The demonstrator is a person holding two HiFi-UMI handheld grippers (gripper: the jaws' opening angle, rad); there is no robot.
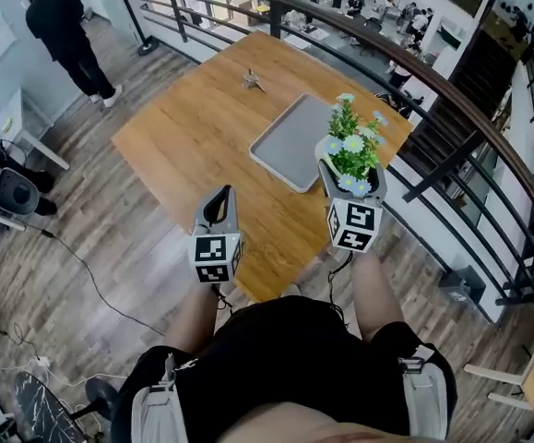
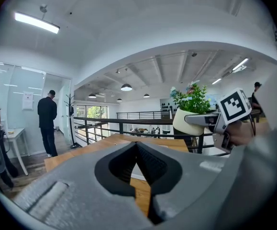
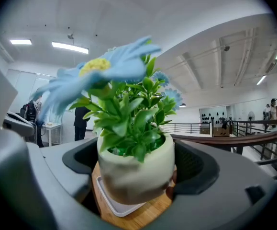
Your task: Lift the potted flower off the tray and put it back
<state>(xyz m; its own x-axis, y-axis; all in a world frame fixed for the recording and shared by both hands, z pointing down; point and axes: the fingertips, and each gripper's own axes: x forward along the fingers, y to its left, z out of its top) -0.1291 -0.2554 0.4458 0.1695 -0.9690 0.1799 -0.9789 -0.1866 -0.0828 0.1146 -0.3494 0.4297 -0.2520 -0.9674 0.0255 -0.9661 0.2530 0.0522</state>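
Note:
My right gripper (image 1: 351, 185) is shut on the white pot of the potted flower (image 1: 351, 148), a green plant with pale blue daisies. It holds the pot in the air over the table's right side, just right of the grey tray (image 1: 290, 141). In the right gripper view the pot (image 3: 136, 169) fills the space between the jaws, and a corner of the tray (image 3: 113, 204) shows below it. My left gripper (image 1: 218, 206) hovers near the table's front edge, shut on nothing (image 2: 137, 145). The left gripper view also catches the lifted pot (image 2: 187, 122).
A wooden table (image 1: 193, 127) carries the tray and a small grey object (image 1: 254, 81) at its far side. A dark curved railing (image 1: 433, 86) runs close behind and to the right. A person in black (image 1: 64, 35) stands at the far left.

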